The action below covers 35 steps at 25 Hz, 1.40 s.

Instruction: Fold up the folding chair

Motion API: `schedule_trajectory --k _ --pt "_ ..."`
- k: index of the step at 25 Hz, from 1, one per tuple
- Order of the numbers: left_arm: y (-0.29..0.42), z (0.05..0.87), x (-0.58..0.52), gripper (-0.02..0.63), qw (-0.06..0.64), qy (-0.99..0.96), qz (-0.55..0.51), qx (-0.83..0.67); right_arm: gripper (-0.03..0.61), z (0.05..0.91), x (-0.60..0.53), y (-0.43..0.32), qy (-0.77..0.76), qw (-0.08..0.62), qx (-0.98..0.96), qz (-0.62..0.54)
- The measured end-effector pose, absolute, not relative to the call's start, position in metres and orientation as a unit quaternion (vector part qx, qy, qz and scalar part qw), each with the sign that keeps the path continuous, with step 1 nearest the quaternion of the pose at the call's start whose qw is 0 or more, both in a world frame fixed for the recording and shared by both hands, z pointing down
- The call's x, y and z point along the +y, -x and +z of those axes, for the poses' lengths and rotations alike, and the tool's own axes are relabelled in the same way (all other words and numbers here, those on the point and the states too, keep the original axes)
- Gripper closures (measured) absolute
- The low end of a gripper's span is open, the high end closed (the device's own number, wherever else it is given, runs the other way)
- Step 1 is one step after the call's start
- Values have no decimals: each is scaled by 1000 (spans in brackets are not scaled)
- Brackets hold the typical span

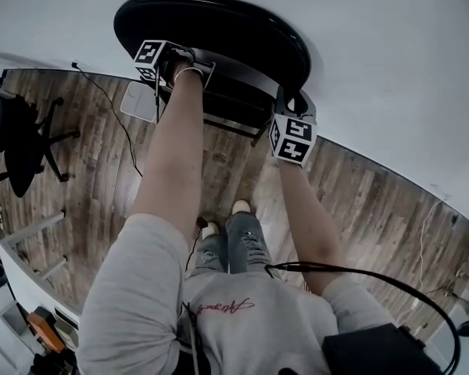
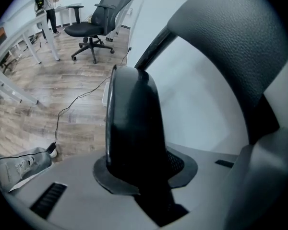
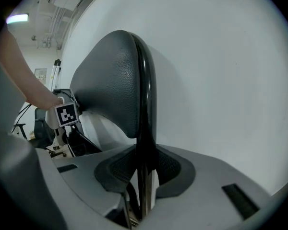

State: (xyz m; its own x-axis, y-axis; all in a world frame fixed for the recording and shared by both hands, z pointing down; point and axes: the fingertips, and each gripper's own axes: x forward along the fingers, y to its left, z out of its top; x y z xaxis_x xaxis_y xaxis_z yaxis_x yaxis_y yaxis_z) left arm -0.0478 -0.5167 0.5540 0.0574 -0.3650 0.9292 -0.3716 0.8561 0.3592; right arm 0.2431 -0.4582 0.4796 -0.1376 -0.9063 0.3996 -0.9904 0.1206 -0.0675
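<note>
Grey sleeves (image 1: 133,287) of the person are filling the bottom of the head view, with both arms reaching forward. Beyond them the folding chair (image 1: 219,30) is standing on the wood floor (image 1: 86,178) against the white wall (image 1: 391,53), its round black padded panel facing the viewer. Left gripper (image 1: 160,59) is clamping the panel's left edge. Right gripper (image 1: 291,137) is clamping the thin black rim lower on the right, pads pressing on both sides.

Judging by the rigid frame and leather-like padding, the chair is likely to handle as stiff, fairly heavy and somewhat slick. The hard rim is offering the surest hold, away from any hinge that could pinch.

An office chair (image 1: 19,143) is standing well apart at left. A cable (image 1: 109,108) is trailing across the floor near the chair's base, risking a snag. The person's shoes (image 1: 241,207) are planted near it.
</note>
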Motion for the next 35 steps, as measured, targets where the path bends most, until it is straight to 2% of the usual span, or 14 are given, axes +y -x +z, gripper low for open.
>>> schedule_trajectory --k 6,12,14,18,21,23,24,25,26,30,35 --pt "43 557 -518 475 679 -289 -12 -675 480 482 -458 -244 -642 134 -740 148" --pt "41 545 -526 326 681 -400 -103 -605 478 476 -455 -246 -647 119 -741 134" --pt "45 540 -523 256 671 -438 -135 -583 445 478 -449 -248 -643 115 -746 128" --pt "64 522 -513 249 610 -516 -196 -568 402 489 -426 -256 -628 119 -760 121" --pt "94 506 -499 252 555 -546 -242 -578 402 492 -403 -262 -624 140 -760 114" --pt "108 494 -479 282 517 -572 -239 -590 404 482 -386 -260 -619 140 -765 104" --pt "109 487 -466 351 498 -584 -231 -598 405 473 -377 -257 -617 134 -769 96" --pt "107 480 -452 446 479 -595 -225 -605 407 462 -368 -254 -616 124 -773 88" --pt "102 471 -438 512 465 -605 -226 -606 429 449 -361 -249 -615 112 -777 79" --pt "70 424 -379 557 398 -656 -252 -590 523 396 -334 -214 -603 67 -793 49" --pt "18 343 -302 569 203 -782 -153 -570 543 334 -288 -162 -579 32 -814 23"
